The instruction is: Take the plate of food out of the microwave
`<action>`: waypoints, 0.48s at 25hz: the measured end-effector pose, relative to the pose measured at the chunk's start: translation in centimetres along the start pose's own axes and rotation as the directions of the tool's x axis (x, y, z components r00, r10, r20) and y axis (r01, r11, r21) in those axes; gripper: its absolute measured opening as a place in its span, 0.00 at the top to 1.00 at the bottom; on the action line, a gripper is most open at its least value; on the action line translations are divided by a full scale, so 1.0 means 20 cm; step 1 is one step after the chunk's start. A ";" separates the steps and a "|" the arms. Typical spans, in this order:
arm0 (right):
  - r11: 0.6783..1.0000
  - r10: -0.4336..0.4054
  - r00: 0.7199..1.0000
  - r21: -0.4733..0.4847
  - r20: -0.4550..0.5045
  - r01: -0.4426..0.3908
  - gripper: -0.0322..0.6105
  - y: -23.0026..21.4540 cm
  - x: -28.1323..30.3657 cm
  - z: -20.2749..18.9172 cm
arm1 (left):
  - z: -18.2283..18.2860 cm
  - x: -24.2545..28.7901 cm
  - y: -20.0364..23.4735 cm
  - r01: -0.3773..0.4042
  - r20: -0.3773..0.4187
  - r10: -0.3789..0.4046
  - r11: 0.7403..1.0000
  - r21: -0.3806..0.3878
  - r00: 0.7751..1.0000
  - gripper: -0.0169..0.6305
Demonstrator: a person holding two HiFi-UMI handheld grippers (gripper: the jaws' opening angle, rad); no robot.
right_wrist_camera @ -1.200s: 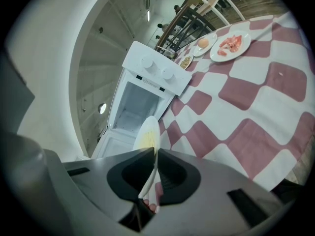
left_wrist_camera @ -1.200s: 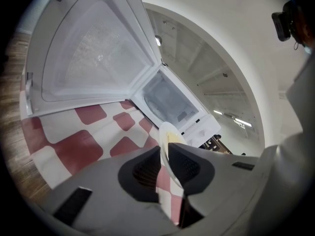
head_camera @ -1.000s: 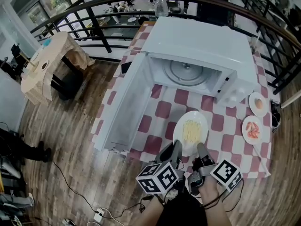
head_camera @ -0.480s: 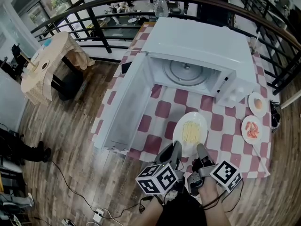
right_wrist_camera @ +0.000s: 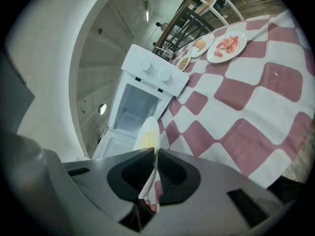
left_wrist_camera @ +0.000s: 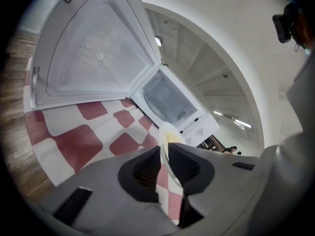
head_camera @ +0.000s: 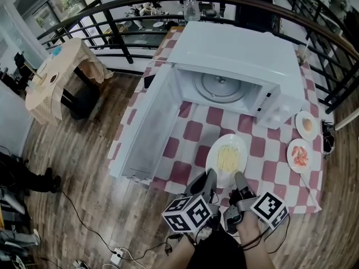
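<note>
While my left tool (head_camera: 208, 178) and right tool (head_camera: 239, 180) clamp the round white noodle plate (head_camera: 227, 156), uneven pull could tip it.

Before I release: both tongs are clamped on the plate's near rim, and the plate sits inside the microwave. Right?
Not quite. The left tongs and right tongs do clamp the plate at its near rim, but the head view shows the plate outside the microwave, over the checked cloth in front of it.

Checkered table (head_camera: 263, 150) carries microwave (head_camera: 235, 55), two small dishes (head_camera: 300, 154), perhaps the plate (head_camera: 227, 158).
</note>
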State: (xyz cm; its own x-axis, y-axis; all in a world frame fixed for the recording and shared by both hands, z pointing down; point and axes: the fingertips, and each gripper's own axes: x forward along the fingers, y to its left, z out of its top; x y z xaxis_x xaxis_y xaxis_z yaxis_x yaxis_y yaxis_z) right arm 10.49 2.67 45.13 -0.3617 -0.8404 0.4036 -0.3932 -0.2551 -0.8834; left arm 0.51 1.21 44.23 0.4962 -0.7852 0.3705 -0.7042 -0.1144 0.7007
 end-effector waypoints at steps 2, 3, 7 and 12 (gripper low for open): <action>1.000 -0.009 1.000 0.000 -0.001 0.009 0.90 0.00 0.00 0.00 | 0.00 0.00 0.00 -0.001 0.000 0.001 1.000 -0.001 1.000 0.86; 1.000 -0.024 1.000 0.000 -0.001 0.024 0.90 -0.01 -0.01 0.00 | 0.00 0.00 0.00 0.000 0.001 0.000 1.000 -0.001 1.000 0.86; 0.999 -0.051 0.999 0.003 -0.002 0.051 0.90 -0.03 -0.03 0.01 | 0.00 0.01 -0.01 0.001 0.003 -0.001 1.000 -0.003 1.000 0.86; 1.000 -0.027 1.000 0.008 0.003 0.027 0.90 -0.02 -0.02 0.01 | 0.00 0.01 -0.01 0.002 0.003 -0.002 1.000 0.001 1.000 0.86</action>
State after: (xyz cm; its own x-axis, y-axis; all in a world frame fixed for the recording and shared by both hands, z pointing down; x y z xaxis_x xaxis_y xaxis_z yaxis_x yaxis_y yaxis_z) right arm 10.98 2.89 45.22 -0.3485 -0.8345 0.4268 -0.3957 -0.2818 -0.8741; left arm 0.79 1.09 44.11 0.4958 -0.7869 0.3675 -0.7041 -0.1165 0.7005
